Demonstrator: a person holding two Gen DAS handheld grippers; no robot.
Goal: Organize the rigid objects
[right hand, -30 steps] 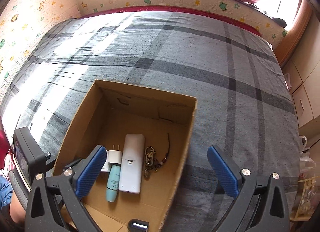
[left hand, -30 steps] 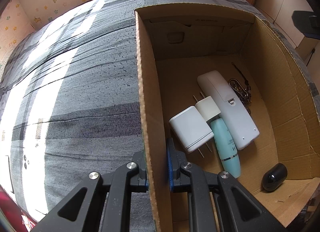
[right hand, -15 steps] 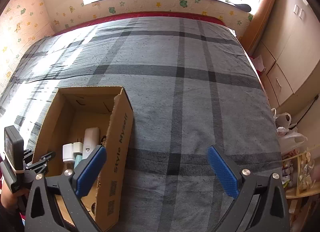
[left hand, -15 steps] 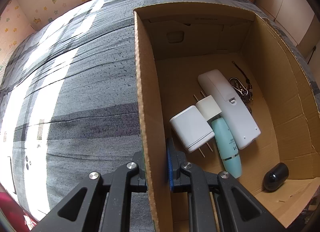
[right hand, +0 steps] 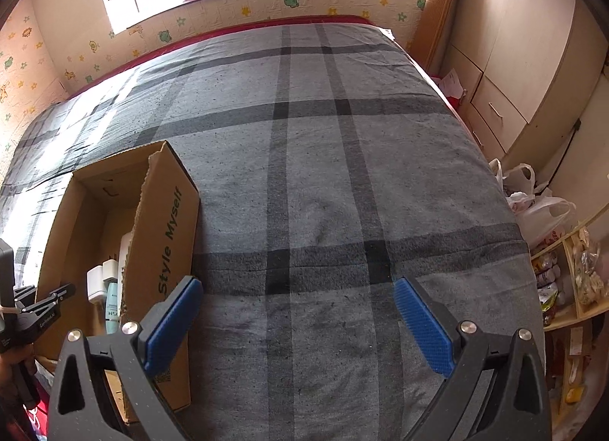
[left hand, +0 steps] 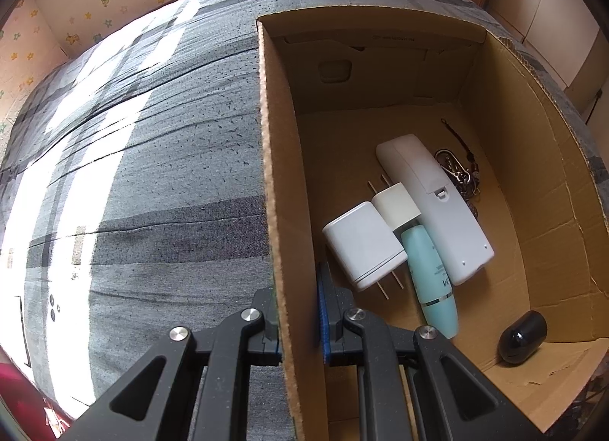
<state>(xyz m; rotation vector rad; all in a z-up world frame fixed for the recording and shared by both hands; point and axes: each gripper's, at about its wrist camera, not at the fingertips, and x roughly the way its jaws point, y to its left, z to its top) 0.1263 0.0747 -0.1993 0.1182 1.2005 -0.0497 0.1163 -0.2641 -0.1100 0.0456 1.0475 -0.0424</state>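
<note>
Firstly, left wrist view: left gripper (left hand: 299,321) clenched on near left wall of cardboard box (left hand: 283,189), one finger outside, one inside. Box sits on grey plaid bed (left hand: 152,182). Inside, on box floor: large white charger (left hand: 363,245), small white plug (left hand: 396,205) touching it, teal tube (left hand: 432,281) w/ silver ring just right of charger, white remote (left hand: 434,205) face down alongside tube, keychain (left hand: 458,174) far right of remote, black oval item (left hand: 523,336) apart in near right corner.

Right wrist view: right gripper (right hand: 298,323) fingers released, wide apart, nothing betw. them, over bare bed right of box. Box wall reads "Style Myself".
</note>
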